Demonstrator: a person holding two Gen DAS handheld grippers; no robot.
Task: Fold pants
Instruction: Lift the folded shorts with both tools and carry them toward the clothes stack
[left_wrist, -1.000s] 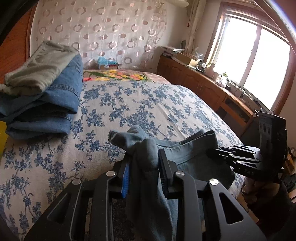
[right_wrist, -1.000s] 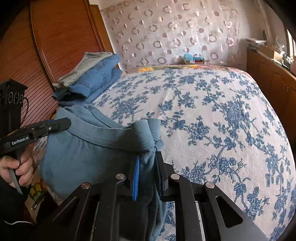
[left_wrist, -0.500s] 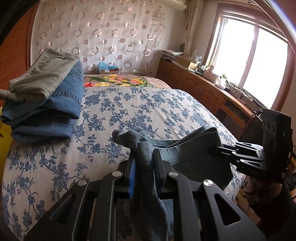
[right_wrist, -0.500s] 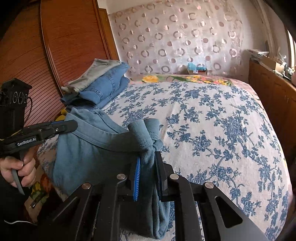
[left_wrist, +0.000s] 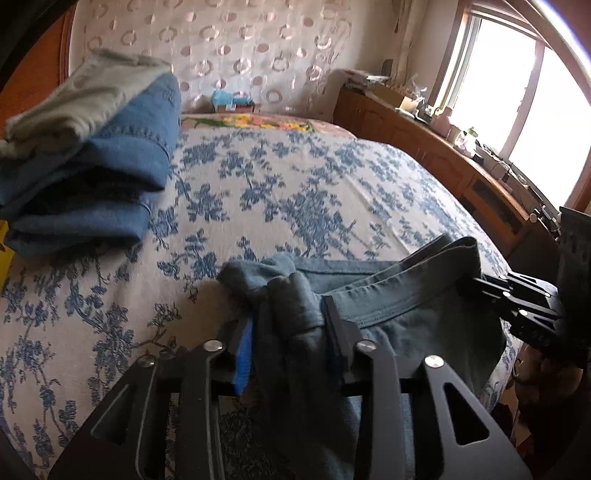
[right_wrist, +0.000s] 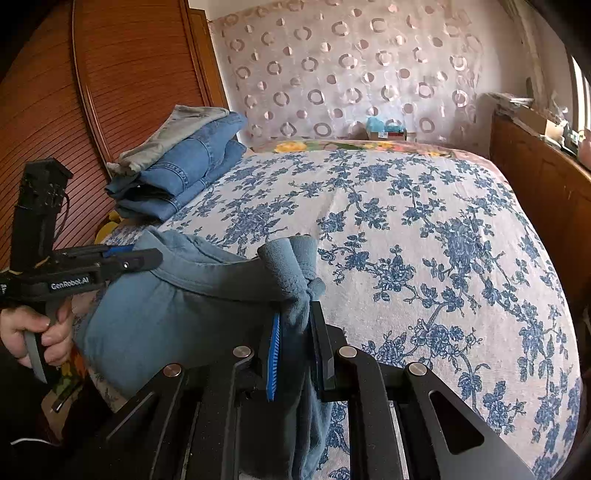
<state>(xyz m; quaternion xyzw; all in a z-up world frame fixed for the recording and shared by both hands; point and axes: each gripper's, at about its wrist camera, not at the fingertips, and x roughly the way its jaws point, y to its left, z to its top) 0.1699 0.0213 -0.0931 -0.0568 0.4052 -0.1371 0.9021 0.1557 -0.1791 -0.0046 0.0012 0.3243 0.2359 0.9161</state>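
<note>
Pinching a bunched corner of the soft grey-blue cotton pants between the pressed-together pads of the right claw, with the loose cloth hanging down beneath the fingers. Stretching from there, as a waistband edge, across to the left claw, gripped by a person's hand at the near edge of the bed.

Widening just now, the left claw's jaws, with a thick wad of the same pants between them, filling the gap and lying against both pads, draping down below the fingers. Sagging between the two claws, the rest of the garment, over the near edge of the white bedspread with blue flower print.

Spreading out ahead of both claws, that bedspread, bare in the middle. Lying well ahead and to the left of the left claw, a stack of folded blue denim jeans, topped by a folded pale grey-green garment, well apart from the pants being held.

Hanging far ahead of the claws, a pale curtain with ring patterns. Running along to the right of the claws, a low brown wooden cabinet under a bright window. Standing to the left of the right claw, behind the jeans, a reddish slatted wooden panel.
</note>
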